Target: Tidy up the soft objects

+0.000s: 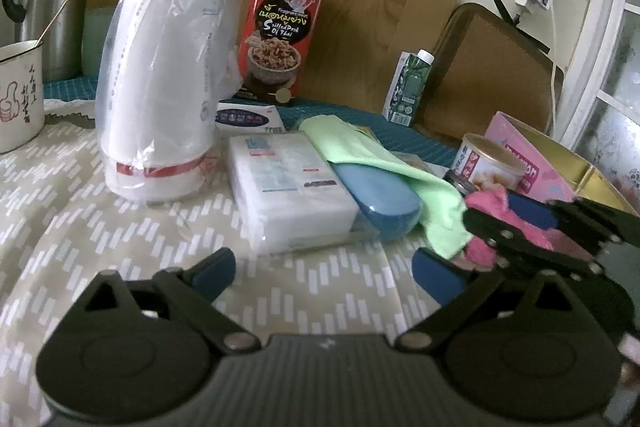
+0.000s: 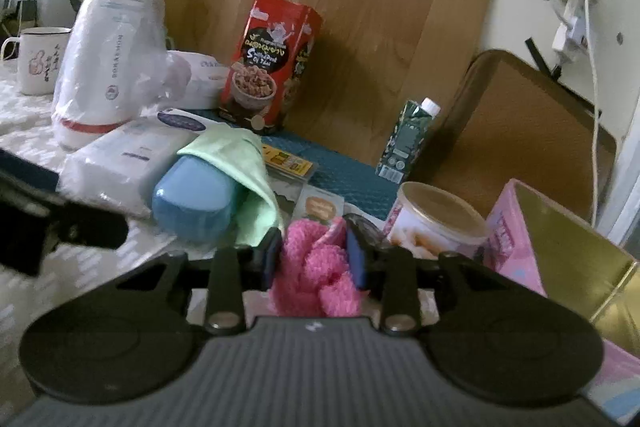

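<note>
We are counting two soft cloths on the patterned tablecloth (image 1: 80, 219): one pink fuzzy cloth (image 2: 316, 267) and one light green cloth (image 1: 360, 151). The pink one is bunching up at the near right of the table, just in front of a single round tin (image 2: 436, 223), and our right gripper (image 2: 316, 259) is clenching it between both blue pads. Our left gripper (image 1: 324, 267) is hovering with its jaws spread wide and nothing between them. The green cloth is draping over one blue oblong case (image 1: 380, 203), which is leaning against one wrapped white pack (image 1: 288, 187). We are also seeing one red snack box (image 1: 280, 35), one carton (image 1: 408, 87), one mug (image 1: 20, 95) holding a thin stick, and one bagged stack of white cups (image 1: 160, 79). An open pink box (image 2: 560, 239) with a gold lining is sitting at the right; we cannot tell its contents.
</note>
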The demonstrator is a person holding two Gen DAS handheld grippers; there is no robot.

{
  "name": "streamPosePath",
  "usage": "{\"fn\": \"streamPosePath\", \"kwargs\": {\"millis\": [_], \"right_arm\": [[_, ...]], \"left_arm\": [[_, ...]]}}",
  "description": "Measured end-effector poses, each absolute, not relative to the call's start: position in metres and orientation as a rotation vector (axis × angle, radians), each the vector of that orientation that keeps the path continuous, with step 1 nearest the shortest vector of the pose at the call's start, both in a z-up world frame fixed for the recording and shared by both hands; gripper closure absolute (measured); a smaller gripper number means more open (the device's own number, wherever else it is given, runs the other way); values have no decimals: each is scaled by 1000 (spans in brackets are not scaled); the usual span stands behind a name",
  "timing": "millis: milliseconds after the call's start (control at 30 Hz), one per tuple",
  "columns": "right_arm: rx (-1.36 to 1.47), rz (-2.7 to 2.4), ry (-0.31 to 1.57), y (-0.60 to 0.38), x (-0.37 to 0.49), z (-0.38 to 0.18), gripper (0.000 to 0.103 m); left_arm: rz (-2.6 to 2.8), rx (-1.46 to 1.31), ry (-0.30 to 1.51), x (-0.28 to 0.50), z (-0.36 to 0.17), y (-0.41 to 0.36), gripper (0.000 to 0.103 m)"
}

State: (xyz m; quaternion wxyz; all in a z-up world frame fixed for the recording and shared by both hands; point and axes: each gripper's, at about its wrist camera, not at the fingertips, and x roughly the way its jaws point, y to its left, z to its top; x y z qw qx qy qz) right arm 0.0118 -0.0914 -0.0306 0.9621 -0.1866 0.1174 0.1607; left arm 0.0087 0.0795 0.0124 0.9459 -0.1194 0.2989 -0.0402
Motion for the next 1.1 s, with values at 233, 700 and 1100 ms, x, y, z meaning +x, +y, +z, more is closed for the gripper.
{"fn": "streamPosePath", "kwargs": {"millis": [233, 700, 1100], "right_arm": [[-503, 463, 128, -97, -47, -41, 71], [-370, 522, 146, -120, -69, -31, 14], [-188, 487, 432, -125, -8, -46, 68]], "left_arm": [[-81, -230, 615, 11, 12, 78, 3], [-61, -236, 612, 7, 11, 80, 3], [-181, -281, 564, -4, 16, 85, 7]]}}
